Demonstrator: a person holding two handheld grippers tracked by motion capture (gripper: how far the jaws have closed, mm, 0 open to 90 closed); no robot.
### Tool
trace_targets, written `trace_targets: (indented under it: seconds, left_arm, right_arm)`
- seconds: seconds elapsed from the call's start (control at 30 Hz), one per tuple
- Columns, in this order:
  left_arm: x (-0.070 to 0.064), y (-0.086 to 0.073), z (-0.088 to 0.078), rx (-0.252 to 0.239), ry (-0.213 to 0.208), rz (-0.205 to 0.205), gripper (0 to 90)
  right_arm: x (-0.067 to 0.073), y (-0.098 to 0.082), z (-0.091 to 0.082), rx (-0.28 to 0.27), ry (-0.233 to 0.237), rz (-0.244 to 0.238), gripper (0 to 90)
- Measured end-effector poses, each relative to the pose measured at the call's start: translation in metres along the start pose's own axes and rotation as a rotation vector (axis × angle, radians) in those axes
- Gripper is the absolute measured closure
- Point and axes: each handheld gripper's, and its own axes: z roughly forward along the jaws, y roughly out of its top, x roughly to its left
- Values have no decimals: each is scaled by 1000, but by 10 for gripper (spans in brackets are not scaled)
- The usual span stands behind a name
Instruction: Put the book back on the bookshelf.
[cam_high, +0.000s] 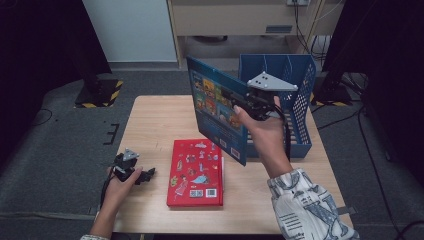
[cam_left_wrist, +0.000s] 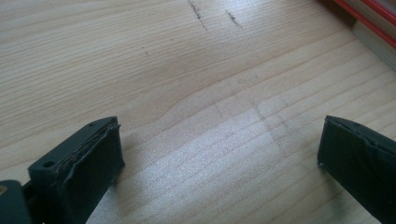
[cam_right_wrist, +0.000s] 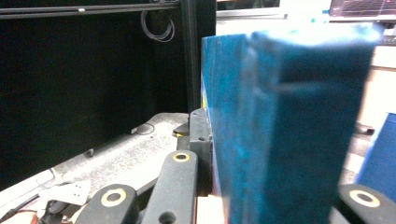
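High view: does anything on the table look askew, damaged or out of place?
Nothing stands out. The red book lies flat and roughly square to the table. The blue book is off the table, clamped in the right gripper beside the blue file rack. The left gripper rests open, holding nothing.

Blue picture book: held upright in the air above the table, cover w/ colourful panels facing left, just left of blue file rack. Red picture book: lies flat, closed, near table's front edge, stickers-style pics, barcode at bottom.
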Motion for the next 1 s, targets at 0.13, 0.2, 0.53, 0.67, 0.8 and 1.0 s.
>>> trace_targets:
  seconds: [0.13,0.2,0.53,0.67,0.8,1.0]
  left_arm:
    - [0,0,0,0,0,0,0]
    - [0,0,0,0,0,1,0]
    - [0,0,0,-1,1,-1,0]
    - [0,0,0,-1,1,-1,0]
    - [0,0,0,-1,1,-1,0]
    - [0,0,0,-1,1,-1,0]
  right_arm:
    - [-6,2,-7,-6,-19,4,823]
    - [-9,4,-13,-9,-29,7,823]
    - [-24,8,-36,-1,-86,-4,823]
    - [-28,9,-45,-16,-93,6,822]
    - [-32,11,-53,-24,-103,21,822]
    - [-39,14,-65,-29,-125,27,822]
